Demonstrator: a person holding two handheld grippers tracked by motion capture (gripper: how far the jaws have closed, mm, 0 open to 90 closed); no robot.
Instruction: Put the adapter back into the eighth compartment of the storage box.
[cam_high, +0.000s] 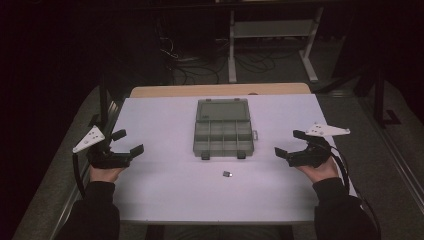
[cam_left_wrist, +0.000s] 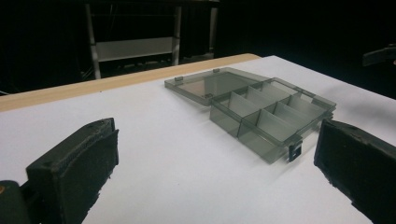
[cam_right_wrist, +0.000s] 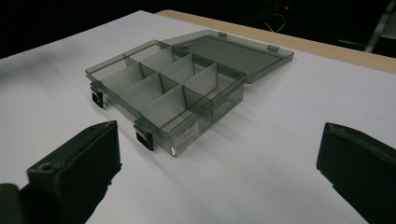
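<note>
Now your left gripper (cam_high: 127, 142) and right gripper (cam_high: 289, 143) both gape wide, holding nothing, flanking the open box (cam_high: 223, 132) mid-table; a small part (cam_high: 227, 174) lies just before it.

I am finding no text that can be read anywhere. A small pale sticker (cam_right_wrist: 186, 136) is showing on the near side wall of the smoky grey translucent plastic compartment box (cam_right_wrist: 159, 88) in my right gripper view, but whatever print it is carrying is too small and blurred for me to make out.
</note>
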